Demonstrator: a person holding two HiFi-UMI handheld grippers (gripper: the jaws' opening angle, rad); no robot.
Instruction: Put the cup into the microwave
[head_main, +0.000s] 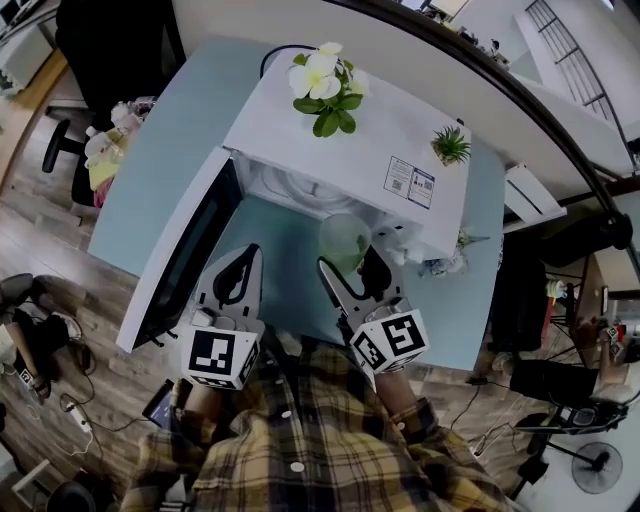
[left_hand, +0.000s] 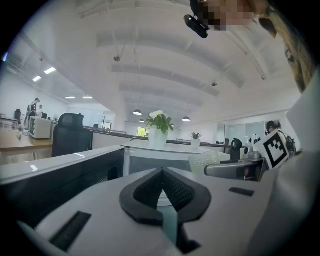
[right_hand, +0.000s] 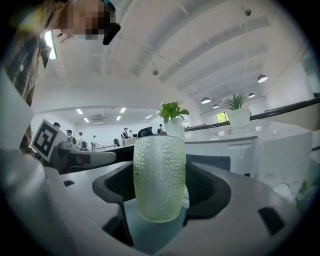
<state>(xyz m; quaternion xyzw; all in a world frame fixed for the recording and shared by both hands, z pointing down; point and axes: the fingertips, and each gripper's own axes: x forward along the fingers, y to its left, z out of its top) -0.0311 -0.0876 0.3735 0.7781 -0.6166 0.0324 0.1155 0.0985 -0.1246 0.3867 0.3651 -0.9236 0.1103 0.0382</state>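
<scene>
A: Gripping anything, that right gripper (right_hand: 160, 186)?
B: Yes, clamped on the green cup (right_hand: 160, 175), upright at frame centre, just outside the open microwave (head_main: 390, 135).
A: And the left gripper (left_hand: 162, 174)?
B: Jaws together, empty, beside the door (head_main: 185, 262).

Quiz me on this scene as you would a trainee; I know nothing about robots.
1. True or false: the right claw grips the cup.
2. The door of the microwave is: A) swung open, B) shut, C) missing.
3. Fill in: the left claw has its jaws together and holds ____.

Key: 1 true; 2 A; 3 nothing.
</scene>
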